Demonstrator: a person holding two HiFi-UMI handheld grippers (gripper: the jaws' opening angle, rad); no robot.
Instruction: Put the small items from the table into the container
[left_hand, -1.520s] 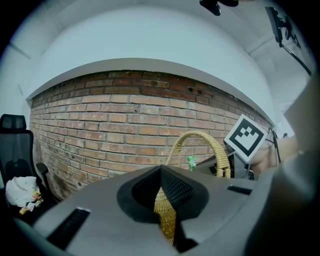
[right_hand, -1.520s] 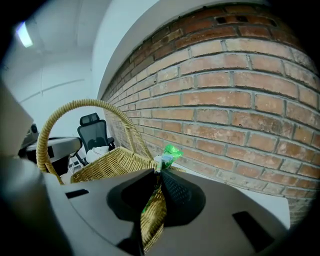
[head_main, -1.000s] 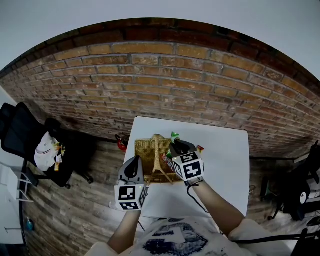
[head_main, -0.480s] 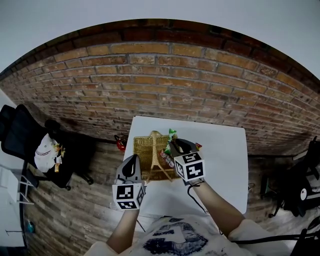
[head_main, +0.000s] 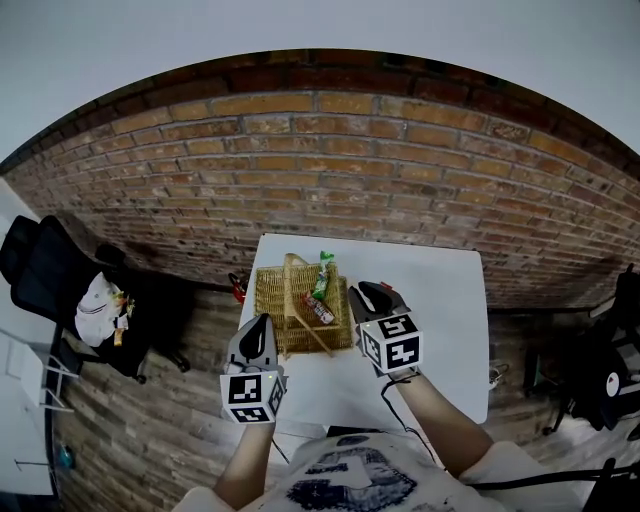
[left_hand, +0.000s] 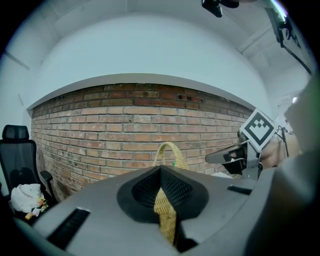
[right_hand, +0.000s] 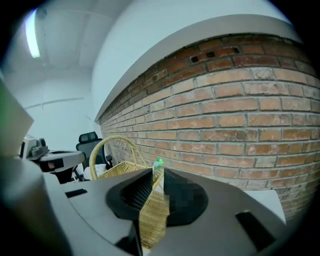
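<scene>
Snack packets (head_main: 322, 275), light, crinkly, probably slippery, best pinched at a sealed end, are lying in the wicker basket (head_main: 268, 300) while left gripper (head_main: 263, 325) and right gripper (head_main: 364, 293) are hovering nearby, jaws narrowly apart, empty.

**A:** What do the two tools look like?

**B:** The left gripper (head_main: 262, 326) and right gripper (head_main: 366, 293) match. Each has a smooth grey shell with dark rectangular slots. Black ribbed pads (left_hand: 145, 189) line the jaws. Behind the jaws sits a white cube (head_main: 248, 392) printed with black square markers.

**A:** Any wiring?

**B:** A thin black cable (head_main: 392, 402) trails back from behind the right one's jaws.

**A:** And the clothing?

**B:** A white T-shirt (head_main: 345, 478) with a dark blue print on the chest, and a short white sleeve (head_main: 492, 458).
</scene>
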